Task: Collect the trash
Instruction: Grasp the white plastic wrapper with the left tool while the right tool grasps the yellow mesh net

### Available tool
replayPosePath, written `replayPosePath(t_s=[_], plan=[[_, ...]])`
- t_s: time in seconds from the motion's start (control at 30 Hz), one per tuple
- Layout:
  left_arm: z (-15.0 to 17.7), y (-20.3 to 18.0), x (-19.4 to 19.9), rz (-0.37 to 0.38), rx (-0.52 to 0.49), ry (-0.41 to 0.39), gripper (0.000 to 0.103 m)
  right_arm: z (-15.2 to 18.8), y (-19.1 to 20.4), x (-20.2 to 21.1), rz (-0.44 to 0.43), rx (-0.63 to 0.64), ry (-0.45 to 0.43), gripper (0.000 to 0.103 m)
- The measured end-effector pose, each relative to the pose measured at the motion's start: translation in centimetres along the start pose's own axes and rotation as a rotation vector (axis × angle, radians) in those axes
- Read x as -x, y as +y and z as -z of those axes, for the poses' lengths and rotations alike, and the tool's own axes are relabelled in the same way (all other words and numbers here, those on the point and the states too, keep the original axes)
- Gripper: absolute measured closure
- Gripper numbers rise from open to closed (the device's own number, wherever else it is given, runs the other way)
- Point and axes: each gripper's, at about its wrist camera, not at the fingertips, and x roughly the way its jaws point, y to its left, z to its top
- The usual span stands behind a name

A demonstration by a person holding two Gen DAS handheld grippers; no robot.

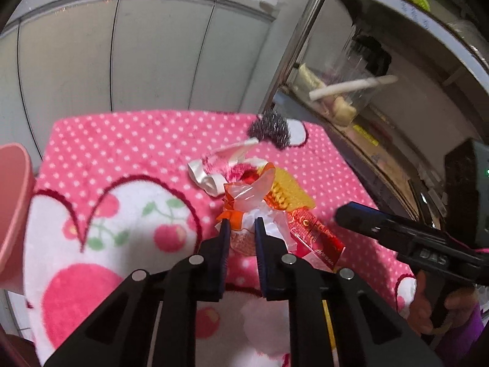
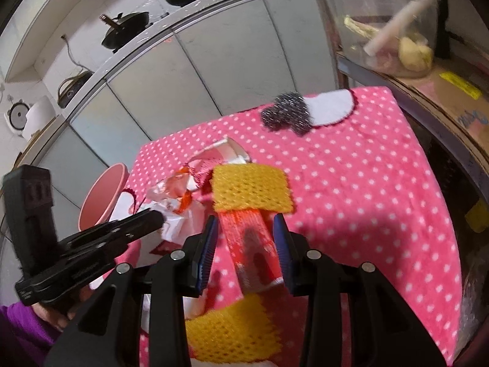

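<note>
On the pink dotted towel (image 1: 128,140) lies a heap of trash. My left gripper (image 1: 243,227) is shut on a crumpled clear and orange plastic wrapper (image 1: 244,211); in the right wrist view its tip (image 2: 157,217) meets that wrapper (image 2: 177,211). Behind the wrapper lie a crushed white paper cup (image 1: 207,179) and a yellow foam net (image 1: 292,192). My right gripper (image 2: 246,229) hangs partly open above a flat red packet (image 2: 250,244), which lies between its fingers with a gap on the left side. A second yellow foam net (image 2: 232,333) lies under it.
A pink bin (image 1: 12,208) stands off the towel's left edge, also in the right wrist view (image 2: 102,197). A steel scourer (image 2: 288,116) sits at the towel's far corner. A shelf with a glass jar (image 2: 397,39) runs along the right; grey cabinets (image 1: 152,55) stand behind.
</note>
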Motion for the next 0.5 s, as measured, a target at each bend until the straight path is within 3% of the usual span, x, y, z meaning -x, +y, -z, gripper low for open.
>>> replayPosePath(t_s=[0.3, 0.5], plan=[[0.4, 2.5, 3.9, -0.045, 0.049, -0.05, 0.088, -2.1, 3.7, -3.7, 0.072, 0.135, 0.046, 0.065], [0.9, 3.8, 5.1, -0.061, 0.074, -0.061, 0.088, -2.1, 3.4, -5.7, 0.17, 0.164, 0.084, 0.065]])
